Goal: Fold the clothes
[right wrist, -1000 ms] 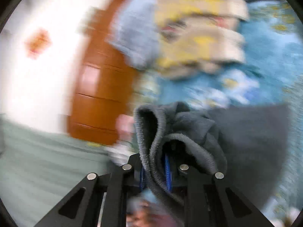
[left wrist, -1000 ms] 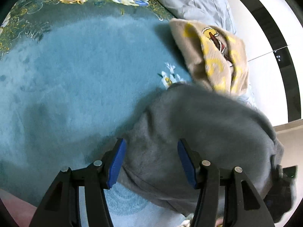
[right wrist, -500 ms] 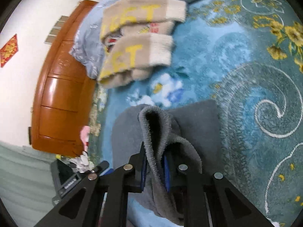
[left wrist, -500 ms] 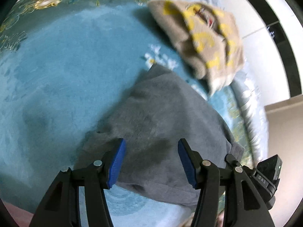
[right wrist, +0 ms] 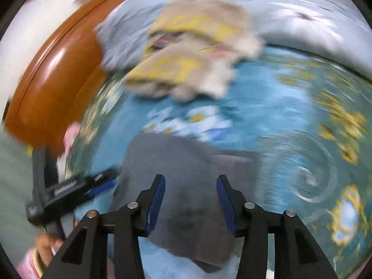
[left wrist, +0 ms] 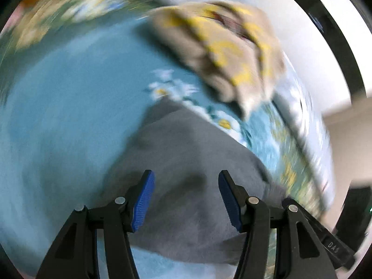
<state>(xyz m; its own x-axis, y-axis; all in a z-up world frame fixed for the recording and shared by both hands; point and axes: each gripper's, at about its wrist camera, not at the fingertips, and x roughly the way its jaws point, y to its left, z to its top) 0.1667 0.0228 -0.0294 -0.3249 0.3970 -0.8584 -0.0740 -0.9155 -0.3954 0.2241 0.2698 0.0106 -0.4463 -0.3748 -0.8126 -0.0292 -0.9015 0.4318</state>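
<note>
A folded grey garment [left wrist: 186,153] lies flat on the blue floral bedspread [left wrist: 69,121]; it also shows in the right wrist view [right wrist: 172,162]. My left gripper [left wrist: 184,200] is open and empty just above its near part. My right gripper [right wrist: 190,200] is open and empty above the same garment. A folded beige garment with yellow letters [left wrist: 227,46] lies beyond it, also seen in the right wrist view [right wrist: 193,53]. Both views are motion-blurred.
A pale grey-blue pillow or duvet [right wrist: 302,23] lies at the head of the bed. A brown wooden headboard [right wrist: 51,74] is at the left. The left gripper's body [right wrist: 67,190] and the person's hand [right wrist: 46,244] show at the lower left. White wall [left wrist: 313,46] lies beyond the bed's edge.
My right gripper has opened and let go of the grey garment, which now lies flat. Both grippers are moving, with the views blurred.
</note>
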